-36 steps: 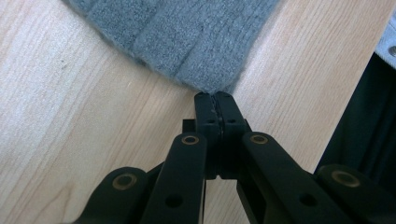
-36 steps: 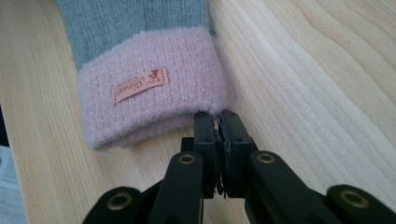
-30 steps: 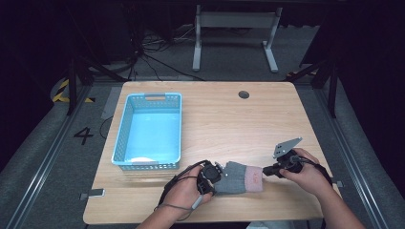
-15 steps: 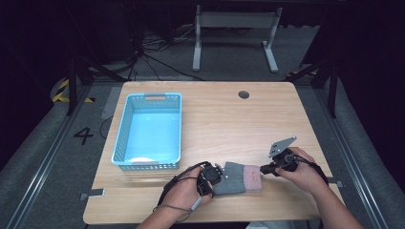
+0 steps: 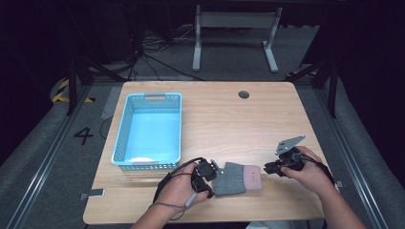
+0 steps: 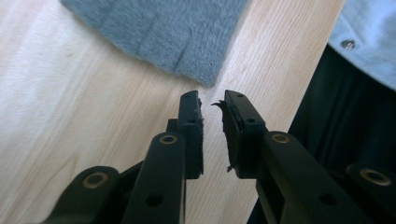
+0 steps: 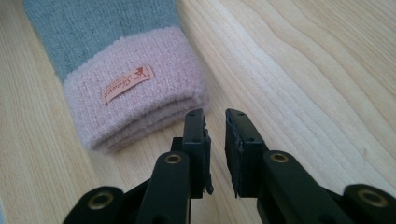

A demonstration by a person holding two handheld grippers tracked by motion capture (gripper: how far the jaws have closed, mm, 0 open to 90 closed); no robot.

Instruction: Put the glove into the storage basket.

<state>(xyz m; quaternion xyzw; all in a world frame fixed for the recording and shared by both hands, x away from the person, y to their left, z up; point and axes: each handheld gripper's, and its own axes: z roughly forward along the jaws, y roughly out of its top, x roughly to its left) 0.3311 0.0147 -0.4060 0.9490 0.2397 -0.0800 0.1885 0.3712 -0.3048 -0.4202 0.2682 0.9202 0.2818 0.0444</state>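
In the left gripper view, the left gripper [image 6: 212, 100] has its 2 black jaws nearly together, a thin slit between them and nothing held; their tips sit just short of the grey corner of the folded sock [image 6: 159, 32], which fills the upper middle of that frame. To the right of the jaws the table edge [image 6: 299, 70] runs diagonally, with dark clothing beyond it, so there is little room on that side.

In the right gripper view, the right gripper [image 7: 215, 114] shows the same narrow gap, also holding nothing. Its tips lie just beside the sock's pink cuff [image 7: 135, 107], at the cuff's lower right corner; whether they touch the knit cannot be told. An orange label [image 7: 127, 83] sits on the cuff. Bare wood spreads across the right half of that frame.

In the high view, the sock lies flat in the lower middle of the frame, near the table's near edge, grey end to the left, pink end to the right. The left gripper [image 5: 210, 172] is at its grey end, the right gripper [image 5: 270, 168] just off its pink end. Both forearms enter from the bottom; the left hand [image 5: 179, 191] angles up and right, the right hand [image 5: 305, 169] points left. A blue basket [image 5: 119, 138] stands at the left of the table, well apart from the sock, leaving wide open wood in the upper right.
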